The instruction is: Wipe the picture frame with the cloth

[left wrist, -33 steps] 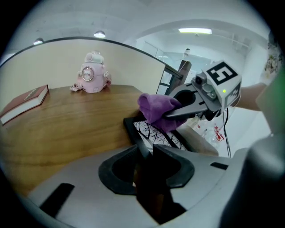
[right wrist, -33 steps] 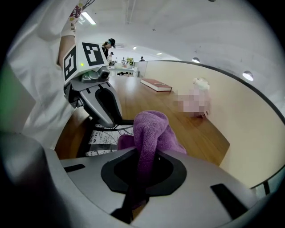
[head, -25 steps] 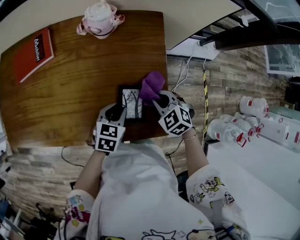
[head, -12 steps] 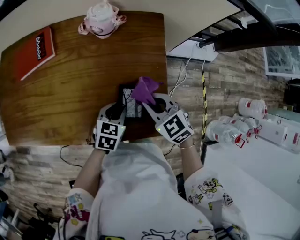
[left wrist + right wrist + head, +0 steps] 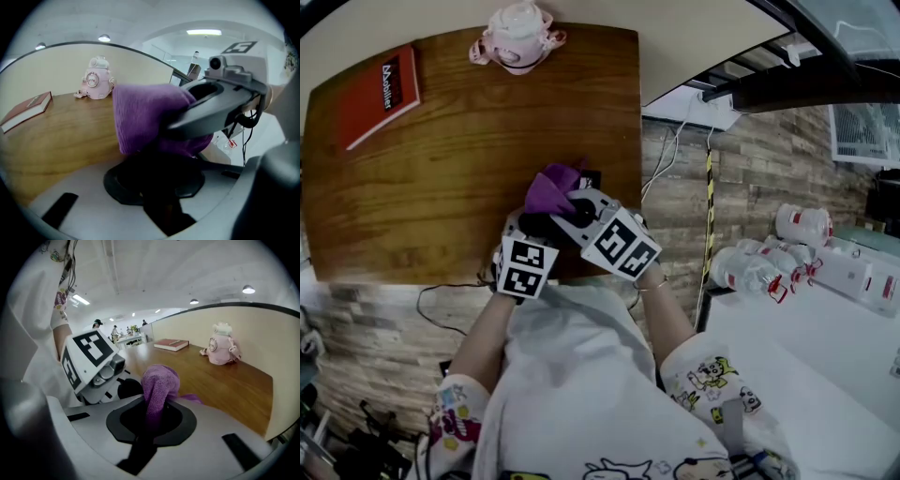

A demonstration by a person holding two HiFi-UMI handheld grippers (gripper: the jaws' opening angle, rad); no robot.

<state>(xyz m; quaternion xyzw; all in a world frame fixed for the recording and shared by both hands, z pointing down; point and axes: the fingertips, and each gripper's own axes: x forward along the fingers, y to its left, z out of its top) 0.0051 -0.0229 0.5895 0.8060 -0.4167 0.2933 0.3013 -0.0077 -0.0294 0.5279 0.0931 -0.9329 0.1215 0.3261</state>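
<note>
Near the wooden tabletop's [image 5: 441,178] edge closest to the person, the left tool [image 5: 534,223] is clamped on the dark picture frame [image 5: 590,178], which lies almost hidden under the purple cloth [image 5: 547,191] pinched tight in the right tool [image 5: 566,204], whose body crosses just over the left one.

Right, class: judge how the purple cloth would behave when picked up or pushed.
Probably floppy: the purple cloth bunches and folds over where the right gripper pinches it. Likely light, since one pinch seems to hold the whole bundle. Its fuzzy weave suggests it grips rather than slips.
</note>
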